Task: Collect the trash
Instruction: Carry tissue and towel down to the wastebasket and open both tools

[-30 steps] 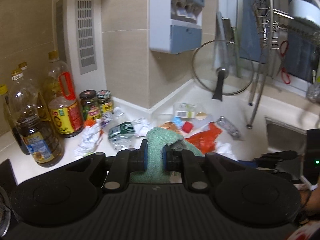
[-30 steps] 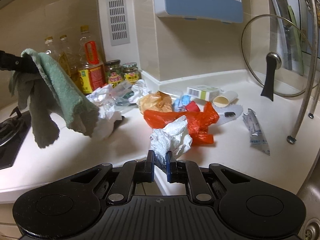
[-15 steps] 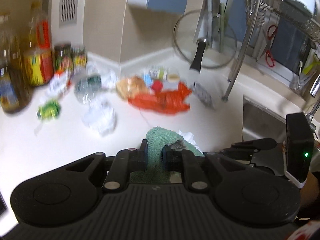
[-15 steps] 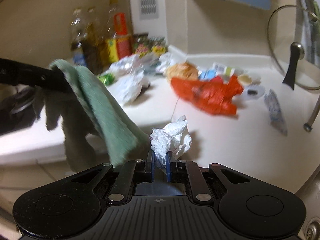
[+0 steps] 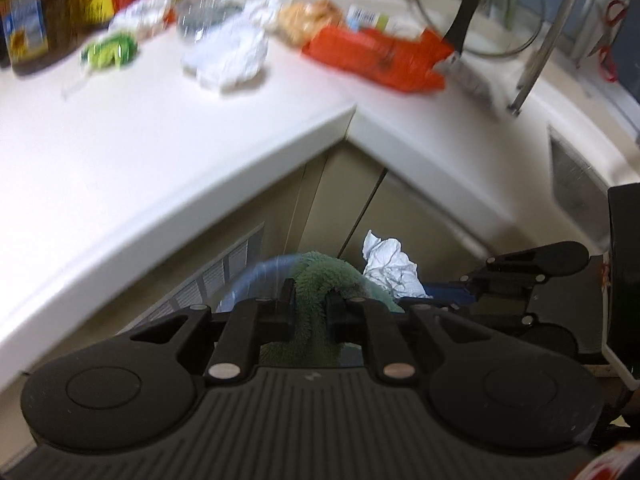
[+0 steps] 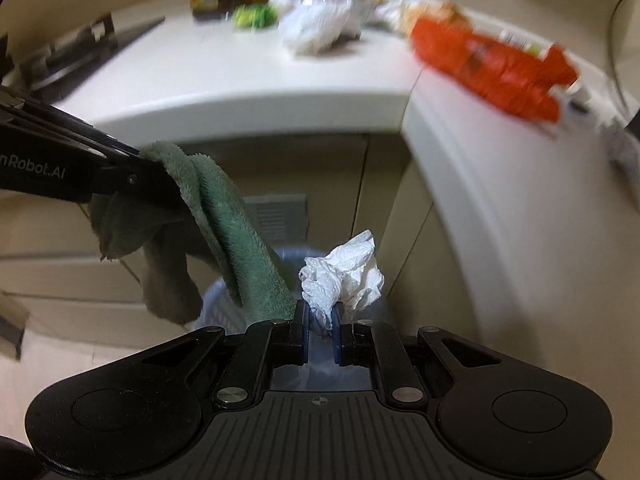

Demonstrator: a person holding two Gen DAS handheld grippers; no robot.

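Gripping crumpled tissue (image 6: 343, 276): right tongs (image 6: 319, 322) | left tongs (image 5: 308, 300): clamping green cloth (image 5: 320, 280) | bin (image 6: 224, 292) below, contents hidden

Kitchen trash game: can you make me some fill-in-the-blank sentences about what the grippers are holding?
1. The left gripper holds a fluffy cloth coloured ____.
2. The right gripper pinches a crumpled white ____.
3. Below both waits a blue bin, standing on the ____.
4. The orange bag lies on the ____.

Missing words: green; tissue; floor; counter

left wrist: faces down over counter (image 5: 160, 152) edge | right wrist: same, close | shared: bin (image 6: 240, 296), counter corner
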